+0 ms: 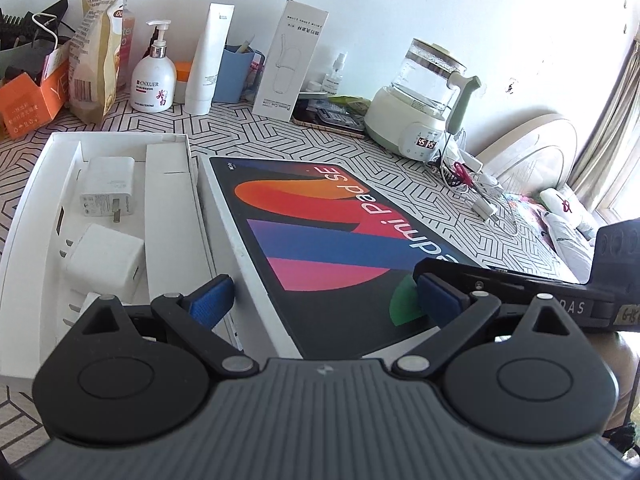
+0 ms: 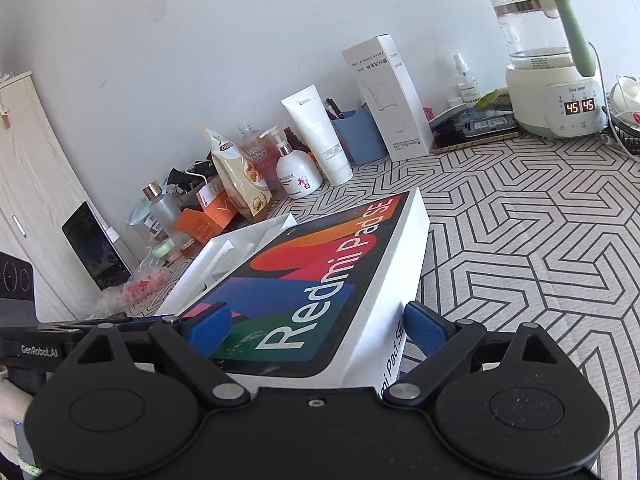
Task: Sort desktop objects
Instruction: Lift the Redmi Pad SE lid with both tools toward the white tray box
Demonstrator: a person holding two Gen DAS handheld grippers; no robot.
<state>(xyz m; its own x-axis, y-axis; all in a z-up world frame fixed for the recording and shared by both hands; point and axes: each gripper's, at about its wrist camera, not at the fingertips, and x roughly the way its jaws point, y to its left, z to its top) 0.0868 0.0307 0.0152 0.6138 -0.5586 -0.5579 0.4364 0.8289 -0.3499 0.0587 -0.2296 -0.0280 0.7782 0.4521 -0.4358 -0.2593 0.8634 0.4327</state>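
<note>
Both grippers hang low over the patterned tablecloth [image 2: 540,240], angled forward and slightly down toward the Redmi Pad SE box lid [image 1: 320,236]. The left gripper [image 1: 324,300] has its blue-padded fingers [image 1: 210,298] spread wide, straddling the lid's near left edge without pinching it. The right gripper [image 2: 320,330] is also spread wide, one pad above the lid's printed face, the other beside its white side wall; whether either pad touches the lid, I cannot tell. The lid lies face up just beside the open white box tray [image 1: 28,216] on its left. In the tray sit two white chargers [image 1: 108,192], one behind the other. Along the wall stand one pump bottle [image 1: 154,76], one white tube [image 1: 208,60], one tall white carton [image 1: 290,60] and one glass kettle [image 1: 424,88] showing 45.
</note>
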